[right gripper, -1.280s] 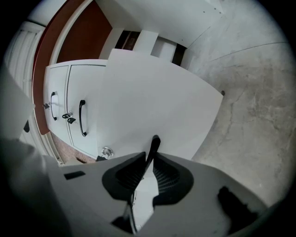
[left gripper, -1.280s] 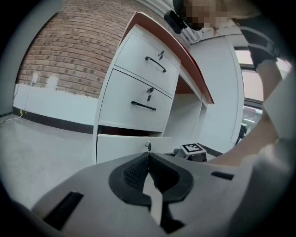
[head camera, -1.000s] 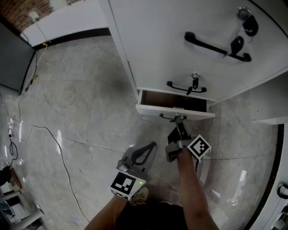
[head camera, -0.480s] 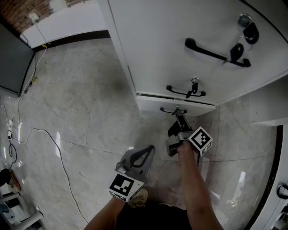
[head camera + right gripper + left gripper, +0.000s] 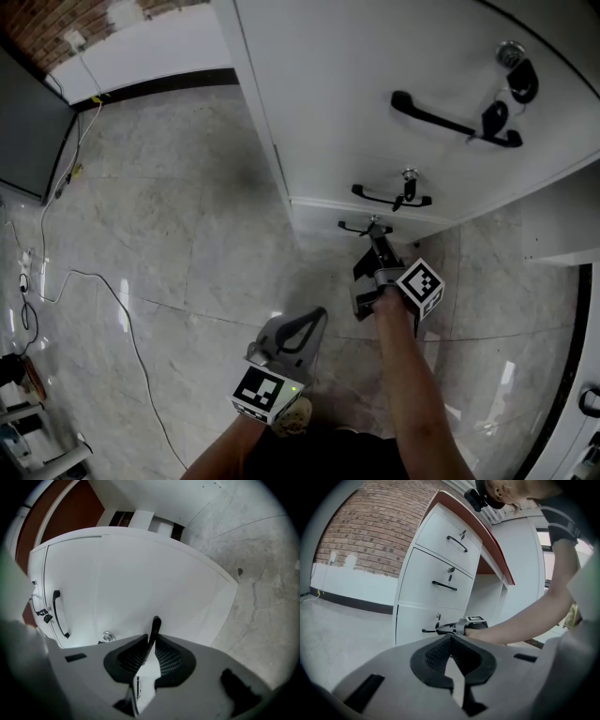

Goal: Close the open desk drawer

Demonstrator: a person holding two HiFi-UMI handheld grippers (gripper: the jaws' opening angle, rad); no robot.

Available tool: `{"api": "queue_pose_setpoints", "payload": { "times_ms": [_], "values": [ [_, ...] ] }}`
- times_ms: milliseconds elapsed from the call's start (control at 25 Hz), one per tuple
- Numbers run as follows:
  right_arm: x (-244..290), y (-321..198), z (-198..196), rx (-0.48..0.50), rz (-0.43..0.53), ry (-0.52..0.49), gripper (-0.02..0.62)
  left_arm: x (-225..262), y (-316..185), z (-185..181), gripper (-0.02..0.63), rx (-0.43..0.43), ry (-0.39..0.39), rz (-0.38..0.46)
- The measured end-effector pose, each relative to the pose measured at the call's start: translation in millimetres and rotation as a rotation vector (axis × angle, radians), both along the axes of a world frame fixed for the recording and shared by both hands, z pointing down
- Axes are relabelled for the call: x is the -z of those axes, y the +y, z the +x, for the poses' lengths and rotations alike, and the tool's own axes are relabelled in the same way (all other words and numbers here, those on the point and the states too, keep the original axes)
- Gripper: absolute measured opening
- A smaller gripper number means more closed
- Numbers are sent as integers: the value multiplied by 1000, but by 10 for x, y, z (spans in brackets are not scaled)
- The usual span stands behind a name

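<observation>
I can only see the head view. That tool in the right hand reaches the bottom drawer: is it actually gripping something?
Observer: Yes; the right gripper view shows the right gripper clamped on the drawer's black handle.
Visitor: And the left one?
Observer: Its own view shows the left gripper shut, nothing between its jaws.
Visitor: Is the drawer fully in?
Observer: Seen side-on from the left gripper view, the bottom drawer front looks level with the drawers above.

Floor (image 5: 197, 225): glossy pale grey marbled tiles.
Cable (image 5: 128, 328): thin, trailing loosely over the left side.
Drawer cabinet (image 5: 356, 103): white, standing on it.
</observation>
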State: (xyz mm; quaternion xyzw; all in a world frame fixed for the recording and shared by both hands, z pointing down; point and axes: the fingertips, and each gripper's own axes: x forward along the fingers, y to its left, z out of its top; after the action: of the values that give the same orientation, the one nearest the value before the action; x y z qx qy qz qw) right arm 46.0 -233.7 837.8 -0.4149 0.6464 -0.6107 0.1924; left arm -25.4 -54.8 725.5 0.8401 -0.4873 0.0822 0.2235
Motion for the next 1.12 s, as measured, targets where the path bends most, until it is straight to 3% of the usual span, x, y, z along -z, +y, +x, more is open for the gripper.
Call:
{"api": "queue_pose_setpoints", "payload": {
  "times_ms": [240,360,400,520,640,840,1120],
  "values": [
    [-30,-36,-42,33,-3,-25,61,31,38,-22,9,36,34,-17],
    [-70,-3,10,60,-22,43,127,85,59,-17,9,47,55,-20],
    [-56,17,47,68,-18,76,183,111,64,-24,9,55,58,-19],
    [16,186,167,154,-4,191,206,202,83,-46,9,89,78,-33],
    [156,503,287,258,-24,279,210,386,121,-34,9,104,87,-57],
    [658,945,429,287,-47,256,209,954,170,29,10,88,90,-68],
    [1430,1234,538,301,-13,325,161,1690,235,95,9,83,72,-77]
  ]
}}
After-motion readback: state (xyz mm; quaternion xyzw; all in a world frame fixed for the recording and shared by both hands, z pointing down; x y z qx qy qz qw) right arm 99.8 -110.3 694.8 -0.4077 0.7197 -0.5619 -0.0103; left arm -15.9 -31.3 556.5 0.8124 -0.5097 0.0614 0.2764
